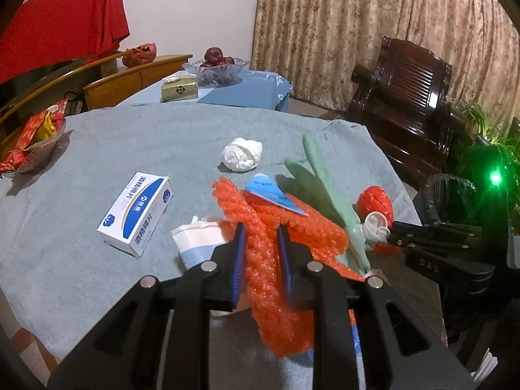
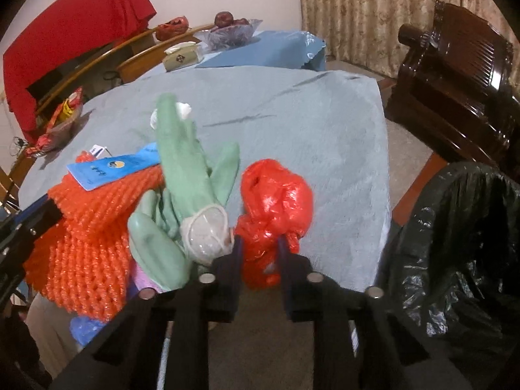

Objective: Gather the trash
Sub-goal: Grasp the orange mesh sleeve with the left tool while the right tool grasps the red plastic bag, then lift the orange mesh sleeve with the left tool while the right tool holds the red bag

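With the left gripper (image 1: 260,253) clamping the orange foam net (image 1: 269,279) and the right gripper (image 2: 260,253) pinching the red plastic bag (image 2: 273,208) at the table's (image 2: 325,130) right edge, the next move is likely to carry both to the black-lined bin (image 2: 455,243).

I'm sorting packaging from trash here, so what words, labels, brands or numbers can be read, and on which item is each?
"酒精棉片": on the white and blue box, on its top and its side; the smaller print is too small to read.
"DAS": embossed on the right gripper's black body; any further letters are not visible.
Blue card on the orange foam net: print too blurred to read.
Gold tissue pack: dark diamond mark, unreadable.
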The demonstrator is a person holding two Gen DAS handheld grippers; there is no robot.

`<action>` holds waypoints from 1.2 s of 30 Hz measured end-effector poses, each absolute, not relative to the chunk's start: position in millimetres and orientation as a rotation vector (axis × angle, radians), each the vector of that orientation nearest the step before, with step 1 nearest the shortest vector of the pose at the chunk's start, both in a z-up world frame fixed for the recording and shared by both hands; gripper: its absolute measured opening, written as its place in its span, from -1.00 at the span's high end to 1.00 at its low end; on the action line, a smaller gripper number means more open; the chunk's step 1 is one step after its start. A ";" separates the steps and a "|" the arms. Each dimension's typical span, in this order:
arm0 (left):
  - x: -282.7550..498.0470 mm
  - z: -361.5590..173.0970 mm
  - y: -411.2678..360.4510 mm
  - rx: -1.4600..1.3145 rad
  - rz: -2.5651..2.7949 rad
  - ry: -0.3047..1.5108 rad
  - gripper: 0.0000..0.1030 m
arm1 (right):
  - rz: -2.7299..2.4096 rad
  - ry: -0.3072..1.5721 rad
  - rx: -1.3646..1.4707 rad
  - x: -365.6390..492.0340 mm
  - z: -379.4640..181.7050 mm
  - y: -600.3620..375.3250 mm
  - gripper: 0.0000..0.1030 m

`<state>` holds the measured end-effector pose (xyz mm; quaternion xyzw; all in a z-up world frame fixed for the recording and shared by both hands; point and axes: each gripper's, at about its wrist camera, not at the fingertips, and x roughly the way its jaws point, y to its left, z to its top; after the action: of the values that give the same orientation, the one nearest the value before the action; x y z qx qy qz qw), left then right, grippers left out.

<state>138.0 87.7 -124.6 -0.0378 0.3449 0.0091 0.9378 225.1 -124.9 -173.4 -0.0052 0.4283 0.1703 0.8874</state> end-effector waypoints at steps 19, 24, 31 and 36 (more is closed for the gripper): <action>108.4 -51.6 81.7 -0.069 0.038 0.517 0.69 | 0.392 0.631 0.012 178.3 -75.0 -141.7 0.74; 106.0 -35.2 72.5 -0.068 0.013 0.485 0.69 | 0.395 0.596 0.019 171.9 -60.1 -147.6 0.74; 105.7 -18.9 43.7 -0.053 -0.051 0.449 0.69 | 0.361 0.549 0.034 159.8 -42.5 -172.6 0.74; 110.7 -34.1 34.8 -0.047 -0.044 0.484 0.69 | 0.347 0.583 0.035 159.6 -53.9 -177.3 0.74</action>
<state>110.7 34.9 -34.1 -0.0233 0.2398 -0.0220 0.9703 159.6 -177.3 -53.9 0.0174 0.2858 0.1703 0.9429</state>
